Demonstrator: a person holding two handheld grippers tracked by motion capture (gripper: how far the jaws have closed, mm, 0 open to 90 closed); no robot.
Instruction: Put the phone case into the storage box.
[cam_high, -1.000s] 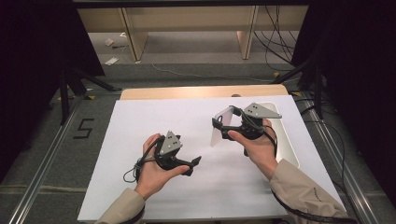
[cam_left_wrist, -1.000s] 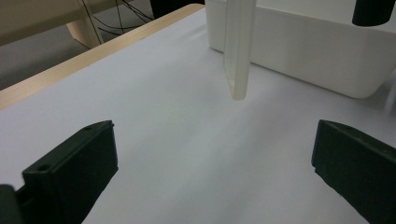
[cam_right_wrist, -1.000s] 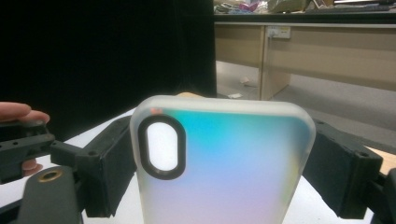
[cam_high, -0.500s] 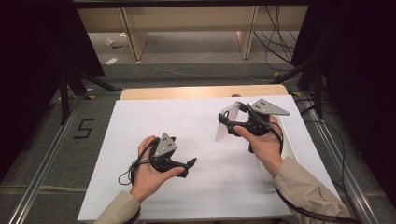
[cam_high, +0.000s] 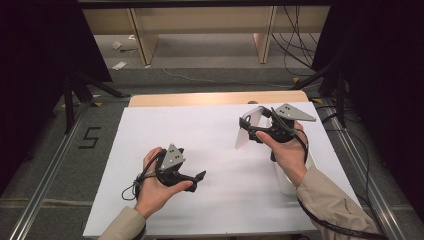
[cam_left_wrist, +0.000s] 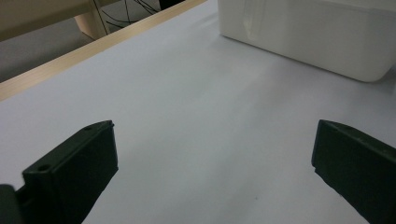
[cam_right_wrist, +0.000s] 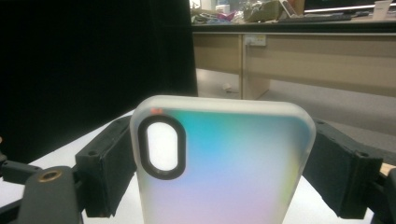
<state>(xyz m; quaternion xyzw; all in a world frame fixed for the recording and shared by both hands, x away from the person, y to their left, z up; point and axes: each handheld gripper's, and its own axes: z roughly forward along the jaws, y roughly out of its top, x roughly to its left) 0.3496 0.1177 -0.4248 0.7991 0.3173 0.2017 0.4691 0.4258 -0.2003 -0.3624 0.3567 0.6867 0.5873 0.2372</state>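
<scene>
A: State the condition of the right claw (cam_high: 248, 131).

B: In the right gripper view its two jaws are clamped on the long edges of a phone case (cam_right_wrist: 224, 163), one jaw on each side. The case is translucent and frosted, with an oval camera cutout ringed in black near its upper left corner.

A: Where is the phone case located?

B: In the high view the phone case (cam_high: 246, 131) is held off the white desk (cam_high: 200, 130), over its far right part, tilted with its lower end toward the person. The right hand (cam_high: 285, 150) grips the tool from the near side.

A: State the condition of the left claw (cam_high: 199, 176).

B: Spread wide. In the left gripper view nothing lies between the jaws; bare desk surface shows in the gap.

A: Its position?

B: Low over the near left part of the desk, held in the left hand (cam_high: 155, 185), jaws pointing right.

A: Other items?

B: A white box (cam_left_wrist: 308, 32) stands on the desk, at the right side beside the right forearm.
</scene>
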